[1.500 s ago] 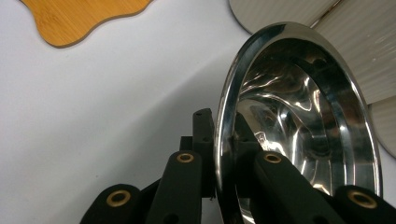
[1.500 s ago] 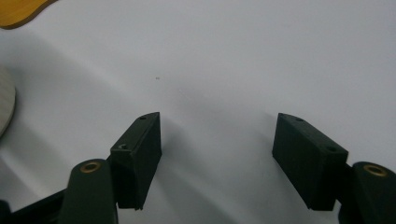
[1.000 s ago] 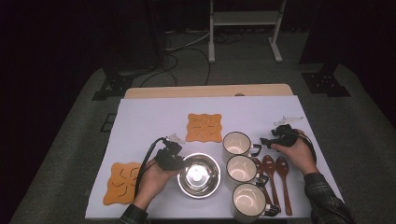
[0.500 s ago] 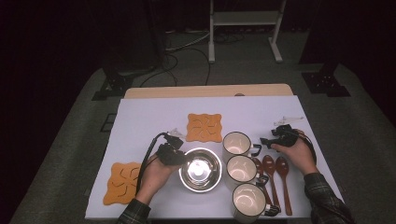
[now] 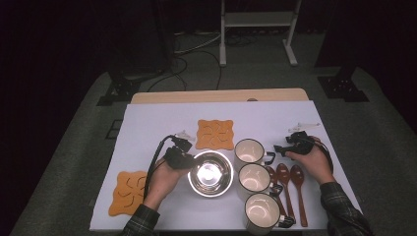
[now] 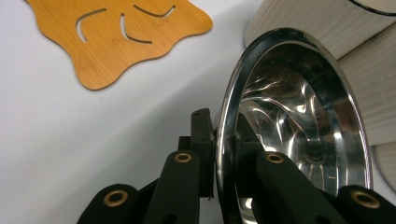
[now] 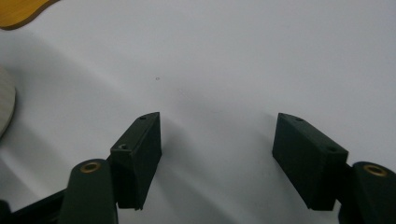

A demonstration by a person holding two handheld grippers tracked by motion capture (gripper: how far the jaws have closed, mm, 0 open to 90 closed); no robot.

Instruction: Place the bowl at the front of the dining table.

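Dark floor and black stands ringed the scene, and in the middle of the high view lay the white sheet covering the wooden table (image 5: 147, 123), which gave us one plain surface for everything we handled.

Largest on it was the shiny round steel bowl (image 5: 210, 172), low and centre in the frame. Our left gripper (image 5: 187, 160) had closed its jaws on the bowl's left rim, one pad outside the wall and one inside, as the left gripper view showed at the rim (image 6: 224, 154). We judged that pinching the thin edge was the only sure hold on so smooth and wide a thing, and that the grip was meant to carry it toward a mat.

Two orange scalloped wooden trivets came next: one (image 5: 215, 133) just above the bowl, the other (image 5: 129, 192) at lower left, near our left forearm. They looked like landing places for hot or wet ware.

Right of the bowl, three cream ribbed mugs (image 5: 254, 177) stood in a slanting column, handles turned right toward three brown wooden spoons (image 5: 288, 189), apparently paired for easy reach.

Smallest, our right gripper (image 5: 280, 149) rested at centre right above the spoons, jaws spread wide with nothing between them but bare sheet, seemingly waiting its turn.
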